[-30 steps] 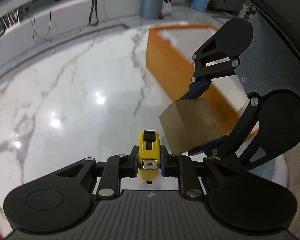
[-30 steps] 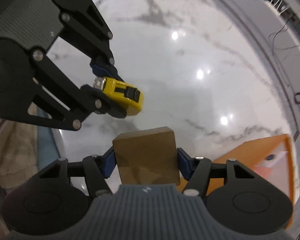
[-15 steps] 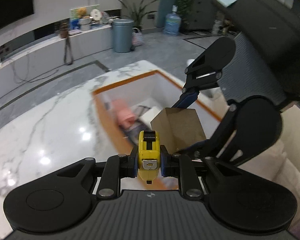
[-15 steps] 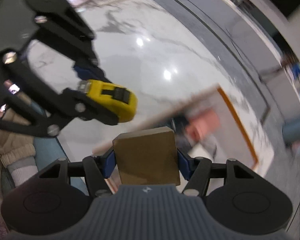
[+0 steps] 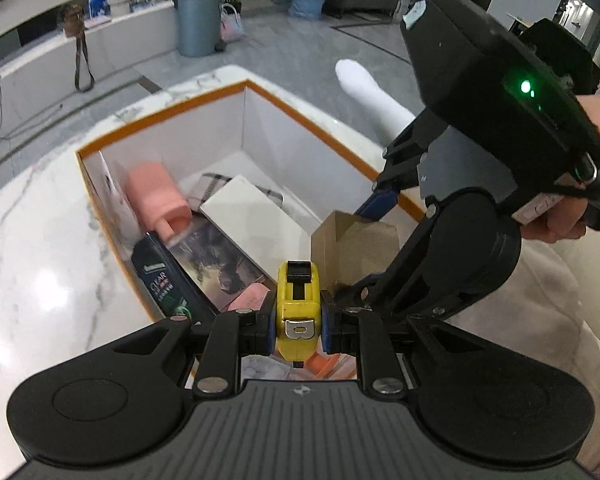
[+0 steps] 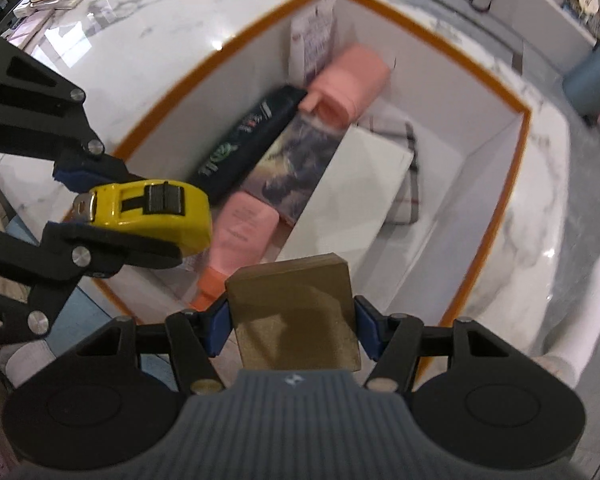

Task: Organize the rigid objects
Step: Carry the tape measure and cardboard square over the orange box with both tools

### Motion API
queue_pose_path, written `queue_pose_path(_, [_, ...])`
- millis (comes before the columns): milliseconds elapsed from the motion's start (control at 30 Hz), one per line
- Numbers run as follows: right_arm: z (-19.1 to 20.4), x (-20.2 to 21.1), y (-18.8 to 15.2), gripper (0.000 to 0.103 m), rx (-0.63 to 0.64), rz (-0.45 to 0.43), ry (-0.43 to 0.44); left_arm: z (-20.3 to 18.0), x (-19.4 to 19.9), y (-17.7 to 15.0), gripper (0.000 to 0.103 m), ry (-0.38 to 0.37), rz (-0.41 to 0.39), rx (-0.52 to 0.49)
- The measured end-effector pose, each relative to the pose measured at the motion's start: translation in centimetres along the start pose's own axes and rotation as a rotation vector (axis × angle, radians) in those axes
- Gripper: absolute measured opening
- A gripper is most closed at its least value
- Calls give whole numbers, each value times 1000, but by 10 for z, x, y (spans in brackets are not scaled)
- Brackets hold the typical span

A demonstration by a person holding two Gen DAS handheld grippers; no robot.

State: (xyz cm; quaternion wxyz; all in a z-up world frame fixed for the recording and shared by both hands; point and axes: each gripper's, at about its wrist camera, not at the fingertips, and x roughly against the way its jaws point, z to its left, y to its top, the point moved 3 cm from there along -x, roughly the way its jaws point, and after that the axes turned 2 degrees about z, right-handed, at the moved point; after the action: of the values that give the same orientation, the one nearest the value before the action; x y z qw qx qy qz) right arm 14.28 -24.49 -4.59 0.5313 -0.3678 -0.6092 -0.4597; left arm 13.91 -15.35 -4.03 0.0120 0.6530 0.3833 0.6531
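The left gripper [image 5: 298, 330] has its jaws pinched on a yellow tape measure [image 5: 298, 312], clamped by its flat sides between the blue pads [image 5: 327, 332]. The right gripper [image 6: 292, 322] has its jaws spread halfway and pressed against the two sides of a brown cardboard box [image 6: 294, 312] — the box sits square between them.

Both loads hang above the near end of a white bin with an orange rim [image 6: 516, 184], which stands on the marble worktop [image 5: 32, 248]. In the right wrist view the tape measure is left of the brown box, over the bin's near left edge.

Inside the bin lie a pink bottle [image 6: 350, 82] at the far end, a dark bottle [image 6: 246, 142] along the left wall, a book with a cloudy cover [image 6: 296, 164], a flat white box [image 6: 352, 192], a second pink bottle [image 6: 242, 230] with an orange cap and a checked cloth [image 6: 404, 168] under the white box.

A hand [image 5: 560, 216] grips the right gripper's handle.
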Motion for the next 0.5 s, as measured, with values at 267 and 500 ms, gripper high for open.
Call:
queue_pose_path(267, [-3, -22, -10, 63, -7, 65, 34, 5, -27, 5, 22, -32, 40, 6])
queue_pose_path(500, [-5, -13, -8, 67, 1, 54, 42, 4, -37, 3, 22, -53, 54, 21])
